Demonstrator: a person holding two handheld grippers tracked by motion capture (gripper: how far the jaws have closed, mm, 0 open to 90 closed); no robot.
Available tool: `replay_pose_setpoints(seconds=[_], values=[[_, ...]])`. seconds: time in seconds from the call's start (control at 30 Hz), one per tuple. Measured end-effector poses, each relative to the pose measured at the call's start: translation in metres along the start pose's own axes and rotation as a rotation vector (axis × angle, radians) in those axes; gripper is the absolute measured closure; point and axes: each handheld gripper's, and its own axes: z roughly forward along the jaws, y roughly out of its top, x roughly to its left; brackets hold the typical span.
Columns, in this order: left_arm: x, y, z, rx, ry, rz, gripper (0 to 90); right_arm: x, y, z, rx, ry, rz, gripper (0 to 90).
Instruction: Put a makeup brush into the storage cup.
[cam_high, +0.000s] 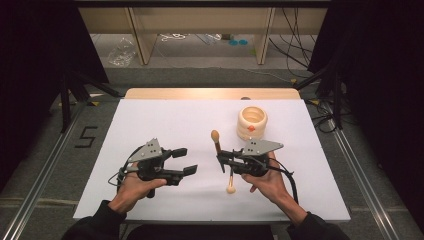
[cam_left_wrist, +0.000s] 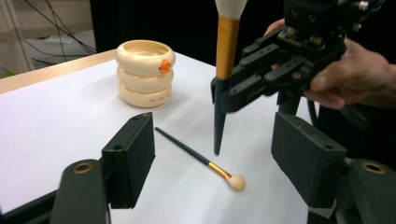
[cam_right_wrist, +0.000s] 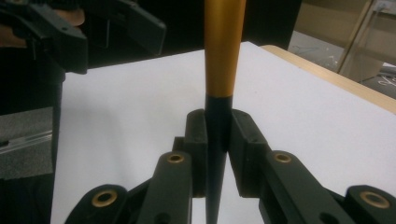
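large brush stands upright, pinched by its dark handle between the closed jaws of the right gripper, gold ferrule and pale bristles above, handle tip hanging just over the white table right of centre. a small brush lies flat on the table just near of it, its pale tip toward the person; stacked cream rings with an orange mark sit farther off to the right. left gripper hovers to the left, jaws wide apart with nothing between them, its gap facing both brushes.
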Motion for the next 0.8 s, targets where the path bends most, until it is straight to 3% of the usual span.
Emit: replay_pose_setpoints(seconds=[0.1, 0.13, 0.2, 0.3, 0.43, 0.47, 0.53, 0.63, 0.8], values=[[0.001, -0.006, -0.005, 0.002, 0.032, 0.008, 27.5, -0.004, 0.001, -0.003, -0.005, -0.013, 0.010, 78.5], [0.001, -0.010, -0.009, -0.011, 0.073, -0.013, 26.0, -0.007, 0.001, -0.005, -0.005, -0.024, 0.015, 78.5], [0.002, -0.011, -0.011, -0.017, 0.095, -0.009, 24.7, -0.009, 0.000, -0.005, -0.017, -0.030, 0.014, 78.5], [0.001, -0.016, -0.015, -0.034, 0.131, -0.037, 23.0, -0.015, 0.001, -0.008, -0.031, -0.053, 0.025, 78.5], [0.000, -0.020, -0.019, -0.027, 0.144, -0.024, 20.1, -0.025, 0.002, -0.015, -0.035, -0.089, 0.041, 78.5], [-0.002, -0.023, -0.019, -0.021, 0.149, -0.037, 20.1, -0.025, 0.002, -0.015, -0.035, -0.089, 0.041, 78.5], [-0.002, -0.027, -0.021, 0.001, 0.159, -0.014, 17.9, -0.031, 0.003, -0.018, -0.040, -0.100, 0.042, 78.5], [-0.003, -0.034, -0.023, 0.014, 0.178, -0.034, 17.9, -0.042, 0.003, -0.023, -0.043, -0.144, 0.055, 78.5], [-0.005, -0.041, -0.027, 0.036, 0.199, -0.019, 17.9, -0.052, 0.003, -0.028, -0.040, -0.171, 0.081, 78.5]])
